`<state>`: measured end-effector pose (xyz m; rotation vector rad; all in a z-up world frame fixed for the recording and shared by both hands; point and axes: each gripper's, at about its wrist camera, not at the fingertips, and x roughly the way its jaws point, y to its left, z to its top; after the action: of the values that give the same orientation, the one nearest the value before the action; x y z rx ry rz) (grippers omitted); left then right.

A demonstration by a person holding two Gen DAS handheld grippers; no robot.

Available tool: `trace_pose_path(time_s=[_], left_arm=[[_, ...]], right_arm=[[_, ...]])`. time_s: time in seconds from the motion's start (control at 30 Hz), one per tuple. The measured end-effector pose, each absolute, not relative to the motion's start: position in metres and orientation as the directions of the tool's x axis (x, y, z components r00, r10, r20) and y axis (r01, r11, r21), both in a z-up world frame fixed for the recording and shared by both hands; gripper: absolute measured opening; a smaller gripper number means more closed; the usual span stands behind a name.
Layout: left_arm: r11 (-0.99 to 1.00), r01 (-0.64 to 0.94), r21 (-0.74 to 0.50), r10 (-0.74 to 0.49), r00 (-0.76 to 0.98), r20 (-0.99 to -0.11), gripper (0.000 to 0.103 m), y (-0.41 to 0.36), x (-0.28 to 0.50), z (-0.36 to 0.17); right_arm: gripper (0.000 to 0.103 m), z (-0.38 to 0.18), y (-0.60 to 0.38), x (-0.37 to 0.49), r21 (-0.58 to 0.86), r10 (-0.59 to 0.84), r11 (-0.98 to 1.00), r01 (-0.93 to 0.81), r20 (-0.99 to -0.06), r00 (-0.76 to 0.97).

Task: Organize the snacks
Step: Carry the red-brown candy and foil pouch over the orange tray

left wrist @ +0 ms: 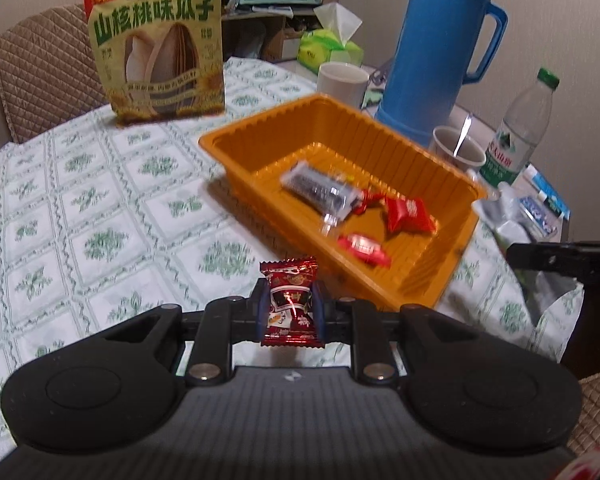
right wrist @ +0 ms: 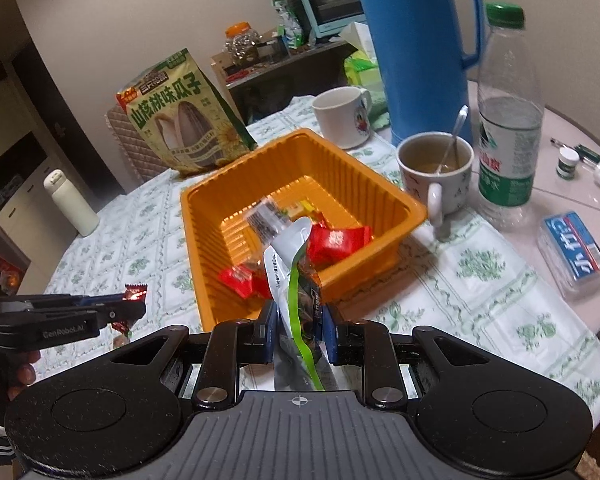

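An orange plastic tray [left wrist: 440, 276] [right wrist: 204, 256] sits on the patterned tablecloth. It holds a clear packet of dark snacks [left wrist: 320, 190] [right wrist: 266, 216] and red wrapped candies [left wrist: 408, 214] [right wrist: 336, 240]. My left gripper [left wrist: 291, 306] is shut on a dark red wrapped candy [left wrist: 290, 304], just short of the tray's near corner; it also shows in the right wrist view [right wrist: 134, 300]. My right gripper [right wrist: 298, 320] is shut on a grey and green snack packet [right wrist: 296, 280], held at the tray's near rim.
A large sunflower seed bag [left wrist: 160, 48] [right wrist: 184, 124] stands behind the tray. A blue thermos [left wrist: 432, 48], white mug [right wrist: 342, 116], cup with spoon [right wrist: 436, 172], water bottle [right wrist: 508, 120], white flask [right wrist: 70, 204] and a blue box [right wrist: 576, 252] crowd the right and back.
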<state>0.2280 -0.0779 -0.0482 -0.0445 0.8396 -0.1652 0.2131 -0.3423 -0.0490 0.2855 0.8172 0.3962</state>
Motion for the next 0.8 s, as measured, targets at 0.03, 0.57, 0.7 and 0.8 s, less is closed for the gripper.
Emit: trace_pose_path(time_s=[0.03,0.57,0.7,0.8], left_arm=[[0.986,0.127,-0.106,-0.163,0.659,-0.734,0.02,-0.079,0.231,-0.046],[0.991,0.104,-0.083,-0.133,0.703,-0.699,0.02,-0.105,0.294,-0.031],[0.994,0.084,-0.07,-0.109,0.703,-0.703,0.02,-0.108,0.312,-0.033],[0.996,0.068,-0.058,-0.089,0.699,-0.709,0.02,-0.108,0.327,-0.037]], right_arm=[[0.024,-0.048,-0.342,0.216,0.394,0.451,0.888,-0.238,-0.644,0.618],[0.024,-0.041,-0.324,0.29,0.347,0.501,0.866,-0.361,-0.612,0.612],[0.024,-0.045,-0.317,0.315,0.329,0.505,0.862,-0.385,-0.622,0.598],[0.024,-0.05,-0.312,0.331,0.314,0.503,0.862,-0.398,-0.632,0.59]])
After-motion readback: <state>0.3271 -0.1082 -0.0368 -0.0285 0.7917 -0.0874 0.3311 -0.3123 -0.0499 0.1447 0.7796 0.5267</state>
